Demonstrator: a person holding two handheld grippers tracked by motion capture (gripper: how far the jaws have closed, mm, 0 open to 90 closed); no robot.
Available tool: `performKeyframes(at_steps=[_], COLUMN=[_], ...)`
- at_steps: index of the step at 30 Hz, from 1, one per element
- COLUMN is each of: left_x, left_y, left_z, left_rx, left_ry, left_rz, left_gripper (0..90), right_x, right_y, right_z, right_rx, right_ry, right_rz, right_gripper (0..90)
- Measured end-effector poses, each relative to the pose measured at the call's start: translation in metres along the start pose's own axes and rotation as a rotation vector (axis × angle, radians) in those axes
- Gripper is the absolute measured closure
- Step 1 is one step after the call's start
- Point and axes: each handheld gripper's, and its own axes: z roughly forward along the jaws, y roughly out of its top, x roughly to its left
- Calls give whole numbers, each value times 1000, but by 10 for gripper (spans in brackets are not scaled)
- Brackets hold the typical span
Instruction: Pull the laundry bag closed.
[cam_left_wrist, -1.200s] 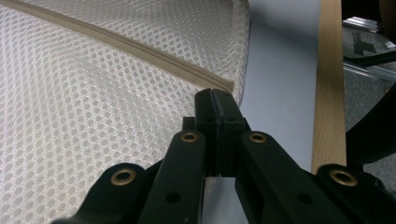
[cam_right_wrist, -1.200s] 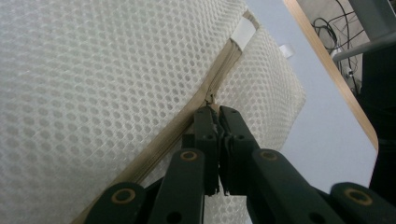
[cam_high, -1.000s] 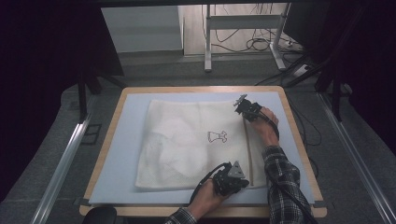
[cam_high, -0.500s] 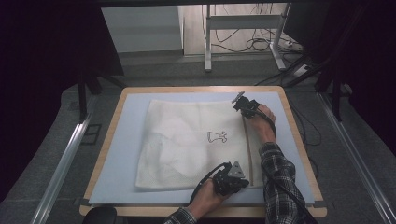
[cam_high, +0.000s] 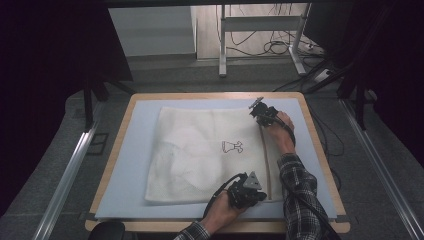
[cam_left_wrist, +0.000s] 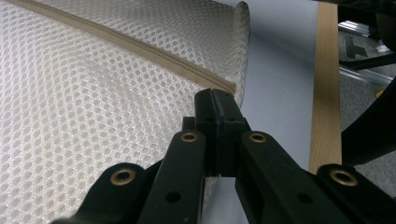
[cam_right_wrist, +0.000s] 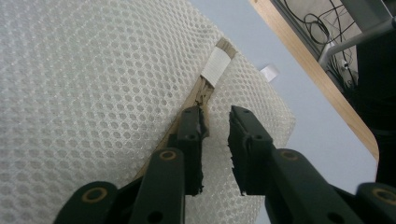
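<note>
Two claws worked my mesh bag: the left claw clenched its near zipper end. The right claw (jaws just parting) stood released over the far end.

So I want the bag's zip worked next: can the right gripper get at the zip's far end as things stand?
Probably yes: the right gripper sits right at the zipper end on the mesh bag, jaws just opened, nothing between.
</note>
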Motion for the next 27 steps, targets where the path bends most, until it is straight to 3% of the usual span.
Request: performKeyframes(at_steps=[5,13,19,27], left_x=[1,2,-5,-8], left_y=[0,1,3,7], left_z=[-1,-3,-4,-10], left_rx=[-6,-21,-7,4], left_ry=[-6,-12,-12,-22], left_rz=[-8,-12,15,29], left_gripper=[881,755,616,348], right_x=[1,1,3,0], right_y=[-4,-9,-12,-20], right_z=[-5,-11,-13,-19], right_rx=[-27,-74,-92,-135], right_ry=[11,64,65,140], right_rz=[16,59,86,146], right_gripper=[667,567,502,384])
